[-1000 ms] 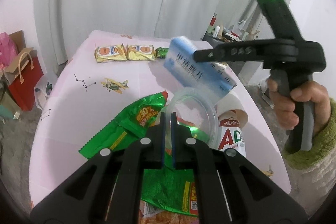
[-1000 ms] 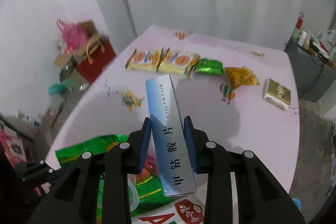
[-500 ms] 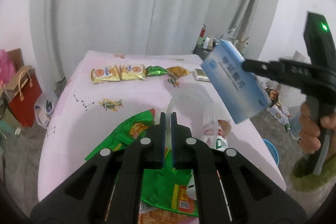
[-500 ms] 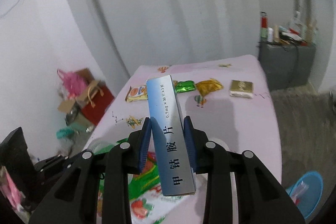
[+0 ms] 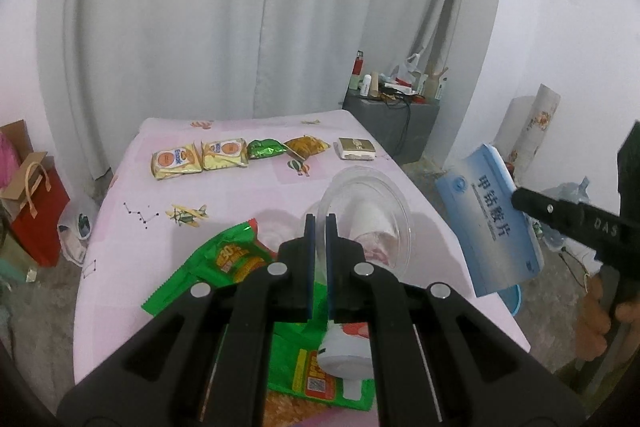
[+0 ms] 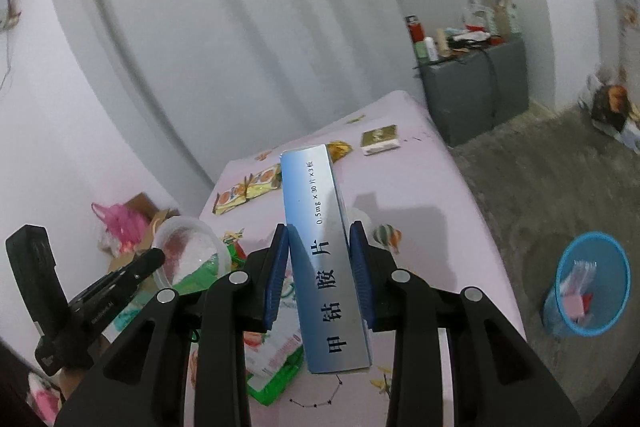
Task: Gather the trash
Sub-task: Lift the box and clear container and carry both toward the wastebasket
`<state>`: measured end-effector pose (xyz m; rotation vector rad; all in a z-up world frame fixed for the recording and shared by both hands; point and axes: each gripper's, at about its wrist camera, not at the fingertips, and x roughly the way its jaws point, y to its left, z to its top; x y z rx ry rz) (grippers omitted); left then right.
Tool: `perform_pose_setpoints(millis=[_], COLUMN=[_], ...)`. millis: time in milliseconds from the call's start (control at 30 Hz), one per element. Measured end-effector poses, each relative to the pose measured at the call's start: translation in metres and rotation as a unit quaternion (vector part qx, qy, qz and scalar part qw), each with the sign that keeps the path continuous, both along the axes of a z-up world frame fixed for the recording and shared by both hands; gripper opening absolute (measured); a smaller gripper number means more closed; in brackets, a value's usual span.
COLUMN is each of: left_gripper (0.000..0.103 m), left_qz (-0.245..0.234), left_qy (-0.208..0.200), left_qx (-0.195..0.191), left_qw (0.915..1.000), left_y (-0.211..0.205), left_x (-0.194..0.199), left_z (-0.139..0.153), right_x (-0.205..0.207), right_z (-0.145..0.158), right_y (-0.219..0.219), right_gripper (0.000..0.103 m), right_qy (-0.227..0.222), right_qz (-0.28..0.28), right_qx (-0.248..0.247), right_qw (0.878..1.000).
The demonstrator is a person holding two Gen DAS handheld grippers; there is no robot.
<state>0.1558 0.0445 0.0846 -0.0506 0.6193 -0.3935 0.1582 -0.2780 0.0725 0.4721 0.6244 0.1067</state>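
My left gripper (image 5: 320,227) is shut on the rim of a clear plastic cup (image 5: 380,195), held tilted above the pink table (image 5: 240,195) with something white inside. My right gripper (image 6: 319,227) is shut on a long blue-and-white medicine box (image 6: 316,195), its pads pressing both long sides. In the left wrist view that box (image 5: 480,223) hangs past the table's right edge. A blue trash basket (image 6: 588,283) stands on the floor to the right, with some scraps in it. Green snack wrappers (image 5: 224,259) and a white bottle (image 5: 344,351) lie under my left gripper.
Two yellow biscuit packs (image 5: 200,157), a green wrapper (image 5: 264,149), a gold wrapper (image 5: 306,145) and a small gold box (image 5: 356,149) line the table's far end. A grey cabinet (image 6: 476,91) with bottles stands by the curtain. Bags (image 5: 32,203) sit on the floor at left.
My right gripper has swung the medicine box from over the table out past its right edge, rolling as it went. My left gripper has lifted the clear cup a little higher.
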Motion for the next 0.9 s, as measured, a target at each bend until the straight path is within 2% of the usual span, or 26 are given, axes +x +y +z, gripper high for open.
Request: perform_pose_setpoints(millis=[300, 900], left_gripper=[0.003, 0.003], left_qz=[0.002, -0.011], left_qy=[0.001, -0.001], left_qx=[0.007, 0.031], left_qw=[1.0, 0.9995], left_y=[-0.014, -0.048], left_x=[-0.009, -0.013], left_z=[-0.001, -0.003], right_x=[-0.015, -0.029], right_z=[-0.019, -0.025], right_y=[-0.017, -0.027], right_gripper=[0.031, 0.031], right_qy=[0.012, 0.004], right_qz=[-0.016, -0.025], right_qx=[0.026, 0.044], right_qw=[0.999, 0.999])
